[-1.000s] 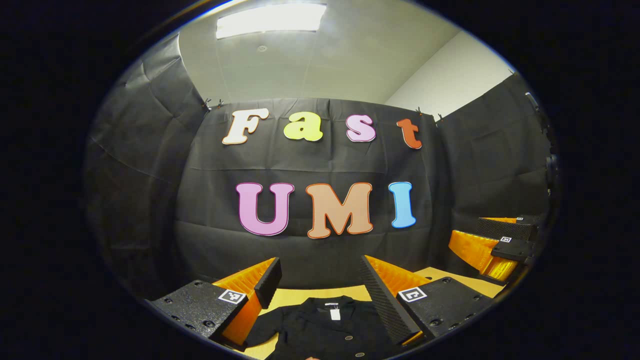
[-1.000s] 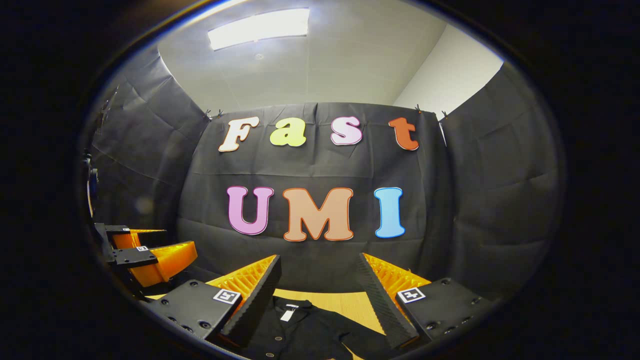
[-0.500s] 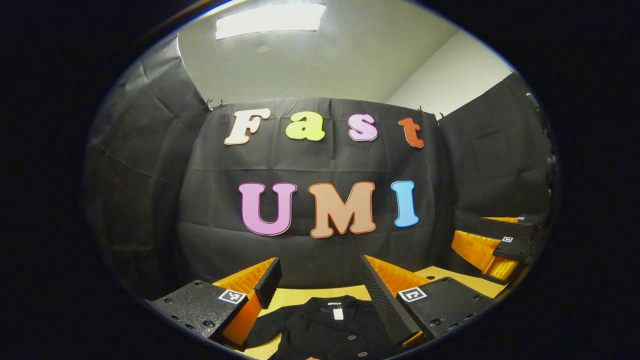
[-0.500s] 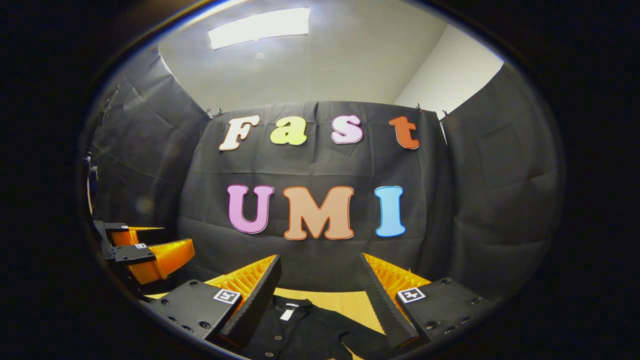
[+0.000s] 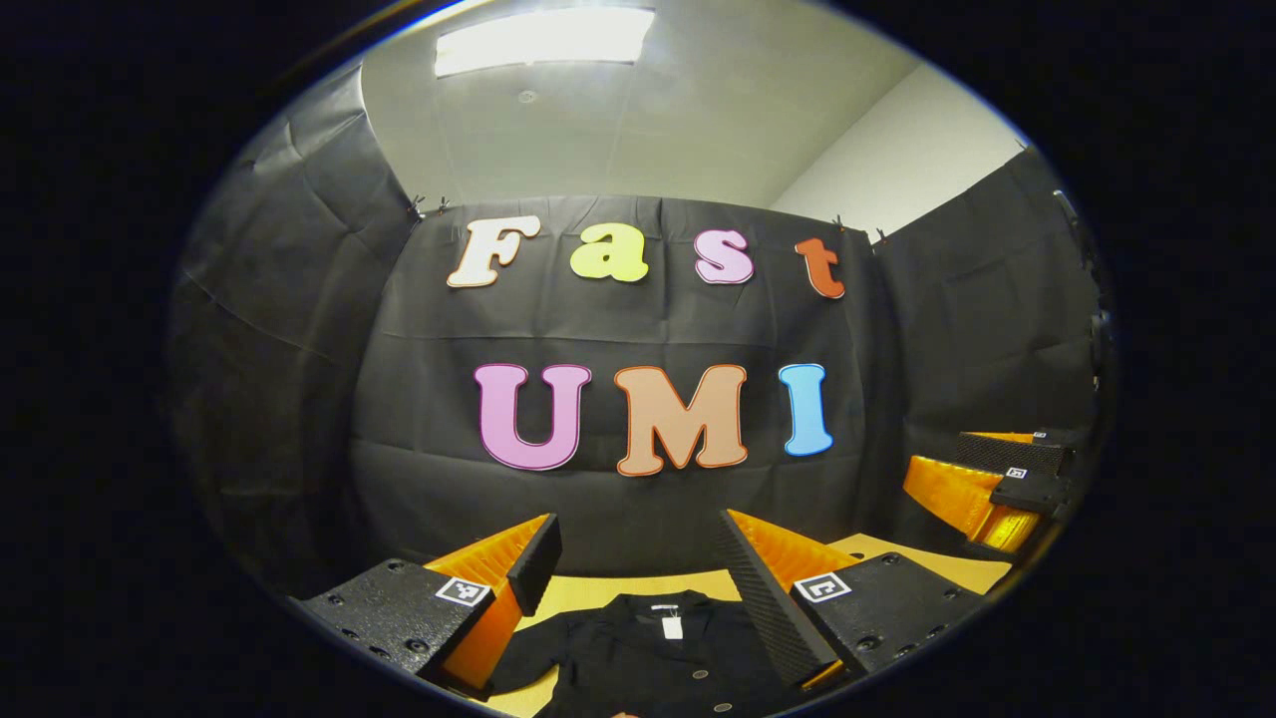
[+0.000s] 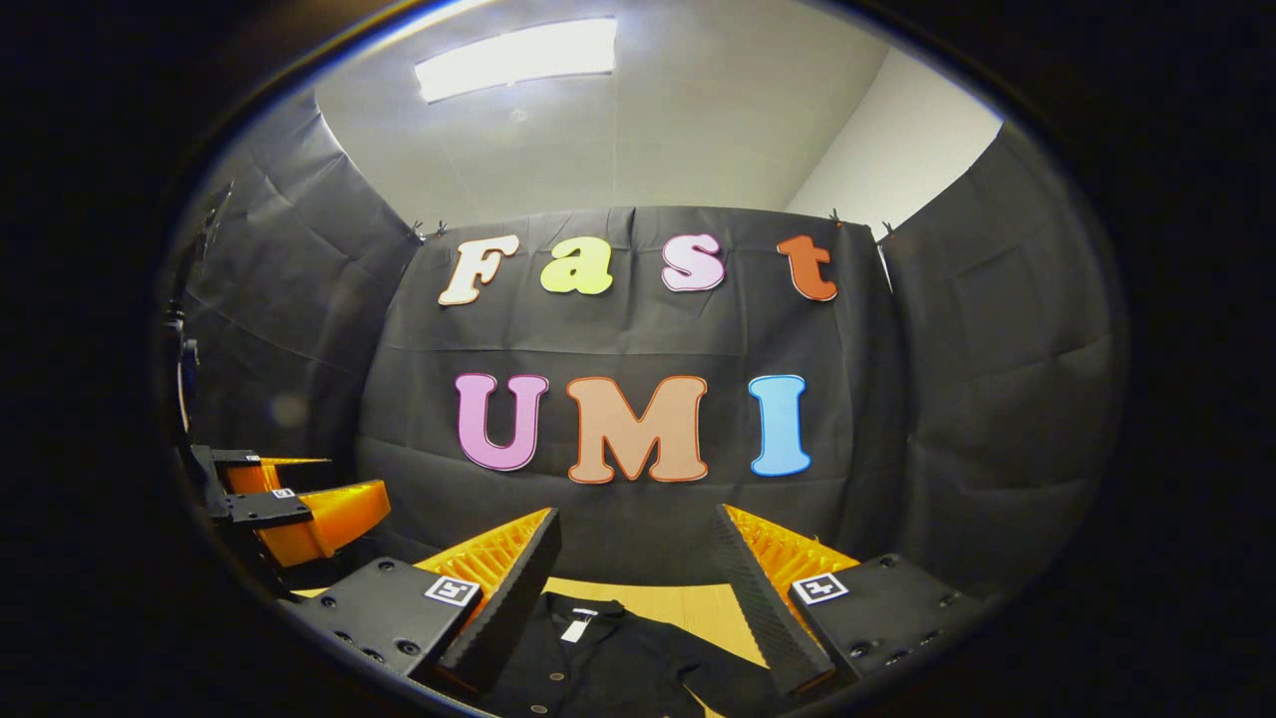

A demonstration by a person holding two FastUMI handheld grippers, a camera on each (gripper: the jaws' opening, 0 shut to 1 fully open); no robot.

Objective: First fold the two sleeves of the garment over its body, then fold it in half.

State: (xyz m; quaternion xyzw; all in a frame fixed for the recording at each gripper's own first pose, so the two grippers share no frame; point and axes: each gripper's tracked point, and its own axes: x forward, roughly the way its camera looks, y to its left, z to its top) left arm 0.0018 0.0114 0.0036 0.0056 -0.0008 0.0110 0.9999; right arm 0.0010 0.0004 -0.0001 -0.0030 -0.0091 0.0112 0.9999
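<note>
Lying flat on the wooden worktop (image 5: 598, 590), the black garment (image 5: 648, 653) is spread with its collar toward the booth's cloth wall (image 5: 638, 329), a small white label (image 5: 673, 626) showing inside the neck and buttons running down its front. Above the garment hangs the left gripper (image 5: 638, 553), its jaws standing wide apart and touching nothing, the collar showing between them. In the left gripper view the right gripper (image 5: 1007, 479) shows far off to the right of the garment, raised over the worktop. The right gripper view has the right gripper (image 6: 638, 548) above the garment (image 6: 608, 658) too, jaws wide apart, with one short sleeve (image 6: 723, 683) spread out toward the bare wood (image 6: 688, 603). Off to the garment's left there, the left gripper (image 6: 289, 509) hangs raised.
</note>
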